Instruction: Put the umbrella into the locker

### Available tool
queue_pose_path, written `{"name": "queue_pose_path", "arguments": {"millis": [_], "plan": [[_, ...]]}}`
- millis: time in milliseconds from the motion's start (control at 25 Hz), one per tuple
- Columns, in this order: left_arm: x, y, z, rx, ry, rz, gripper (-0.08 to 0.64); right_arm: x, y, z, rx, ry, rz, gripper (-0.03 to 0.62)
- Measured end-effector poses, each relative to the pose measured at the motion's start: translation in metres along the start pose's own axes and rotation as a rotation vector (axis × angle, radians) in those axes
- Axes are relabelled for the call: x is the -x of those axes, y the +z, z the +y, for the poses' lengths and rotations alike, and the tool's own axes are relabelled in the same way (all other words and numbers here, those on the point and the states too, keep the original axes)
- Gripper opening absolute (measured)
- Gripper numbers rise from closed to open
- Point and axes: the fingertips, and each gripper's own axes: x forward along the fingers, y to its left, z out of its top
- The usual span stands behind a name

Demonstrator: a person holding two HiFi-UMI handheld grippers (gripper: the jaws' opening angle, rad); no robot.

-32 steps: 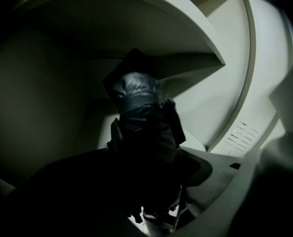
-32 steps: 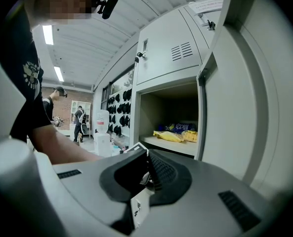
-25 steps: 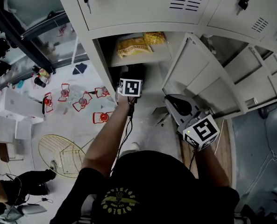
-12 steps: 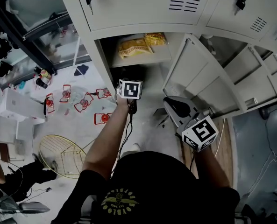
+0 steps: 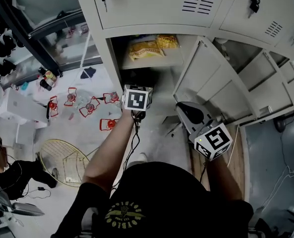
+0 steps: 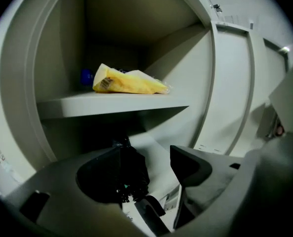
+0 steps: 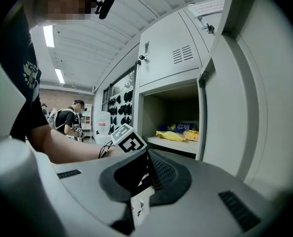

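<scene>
- Since a second earlier, the left gripper point(image 6: 148, 158) had barely shifted, staying at the mouth of the grey metal locker point(image 5: 151, 14) with its marker cube slightly turned.
- Its jaws stood apart, gripping nothing.
- The folded black umbrella point(image 6: 131, 174) sat in the lower compartment, just beside the left jaw.
- A yellow crinkled packet point(image 6: 129, 84) lay on the shelf point(image 6: 111, 105) above.
- The right gripper point(image 7: 147, 174) hung beside the open locker door point(image 5: 211, 83), jaws closed together.

One locker point(image 5: 108, 53) is observed open, its door point(image 5: 211, 81) swung out to the right. Yellow packets point(image 5: 146, 48) are noted on the upper shelf point(image 5: 151, 62). The left gripper point(image 5: 137, 99) is held at the dark lower compartment. The right gripper point(image 5: 194, 117) is positioned near the door's lower edge.
</scene>
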Motion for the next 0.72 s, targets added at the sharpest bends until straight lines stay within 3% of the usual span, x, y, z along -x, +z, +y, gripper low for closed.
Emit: {"name": "queue_pose_path", "arguments": {"millis": [280,720], "plan": [[0.032,-0.010,-0.015,-0.002,-0.048,0.027,0.319,0.001,0.003,0.009,0.004,0.024,-0.012,0.032],[0.054,-0.101,-0.008,0.023,0.010,0.182,0.321,-0.001,-0.002,0.027,-0.011,0.073,-0.017,0.032]]}}
